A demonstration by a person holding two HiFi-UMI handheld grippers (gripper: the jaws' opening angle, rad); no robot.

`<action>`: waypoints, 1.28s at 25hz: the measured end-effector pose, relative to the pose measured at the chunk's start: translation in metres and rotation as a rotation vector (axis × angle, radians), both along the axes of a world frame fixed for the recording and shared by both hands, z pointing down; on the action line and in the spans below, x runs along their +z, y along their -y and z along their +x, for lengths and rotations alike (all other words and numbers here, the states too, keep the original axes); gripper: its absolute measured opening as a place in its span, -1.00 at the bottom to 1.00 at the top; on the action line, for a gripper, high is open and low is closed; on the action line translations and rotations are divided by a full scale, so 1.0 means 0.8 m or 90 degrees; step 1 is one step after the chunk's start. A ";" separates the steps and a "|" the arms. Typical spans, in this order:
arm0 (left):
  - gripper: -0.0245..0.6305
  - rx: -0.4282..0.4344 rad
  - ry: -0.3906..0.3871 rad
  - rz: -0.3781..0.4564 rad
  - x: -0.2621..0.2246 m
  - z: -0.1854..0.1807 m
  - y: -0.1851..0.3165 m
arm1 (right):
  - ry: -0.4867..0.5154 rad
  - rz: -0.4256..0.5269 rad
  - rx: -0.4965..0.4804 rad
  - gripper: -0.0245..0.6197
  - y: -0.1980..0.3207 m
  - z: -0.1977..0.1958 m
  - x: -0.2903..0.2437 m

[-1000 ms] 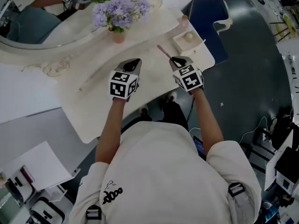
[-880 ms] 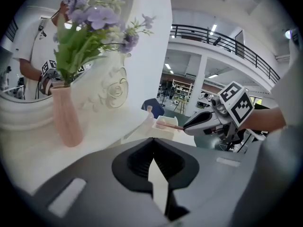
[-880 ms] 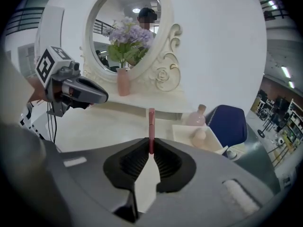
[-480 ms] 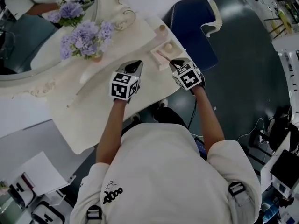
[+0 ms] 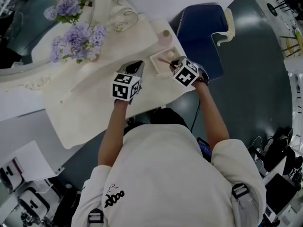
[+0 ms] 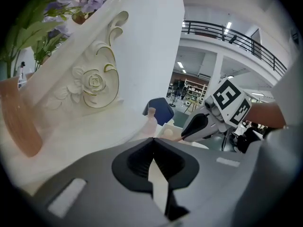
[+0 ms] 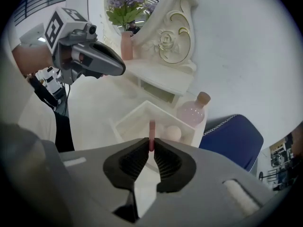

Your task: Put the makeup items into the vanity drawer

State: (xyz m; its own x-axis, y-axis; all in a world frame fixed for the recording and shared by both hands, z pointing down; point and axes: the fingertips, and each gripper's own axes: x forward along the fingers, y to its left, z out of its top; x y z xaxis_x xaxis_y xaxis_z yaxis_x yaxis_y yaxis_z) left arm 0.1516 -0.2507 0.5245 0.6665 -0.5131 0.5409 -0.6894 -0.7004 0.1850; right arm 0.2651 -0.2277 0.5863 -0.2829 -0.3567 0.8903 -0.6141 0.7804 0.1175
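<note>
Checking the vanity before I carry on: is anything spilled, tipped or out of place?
Nothing stands out: the pink bottle stands upright beside the white tray, and the right gripper holds a pink stick.

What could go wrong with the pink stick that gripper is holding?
The right gripper pinches the thin pink stick only at its jaws' tips, so it might twist or slip out. The pink bottle stands right beside the white tray, so a swinging stick or gripper could knock it over.
</note>
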 end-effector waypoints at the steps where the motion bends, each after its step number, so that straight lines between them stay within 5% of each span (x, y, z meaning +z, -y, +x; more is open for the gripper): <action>1: -0.87 -0.003 0.002 0.001 0.001 0.002 0.000 | -0.003 -0.002 -0.011 -0.81 0.002 0.000 0.002; 8: -0.87 -0.010 0.011 -0.002 0.005 0.001 -0.005 | 0.015 -0.008 -0.022 -0.77 0.006 -0.002 0.005; 12: -0.87 0.001 0.011 0.003 -0.002 -0.006 -0.010 | 0.076 -0.021 0.060 -0.57 0.004 0.002 0.002; 18: -0.87 0.032 0.007 0.017 -0.016 -0.023 -0.026 | 0.139 0.022 0.170 -0.58 -0.011 0.005 -0.025; 32: -0.87 0.105 -0.045 0.104 -0.094 -0.087 -0.073 | 0.166 0.281 0.379 -0.91 -0.102 -0.016 -0.165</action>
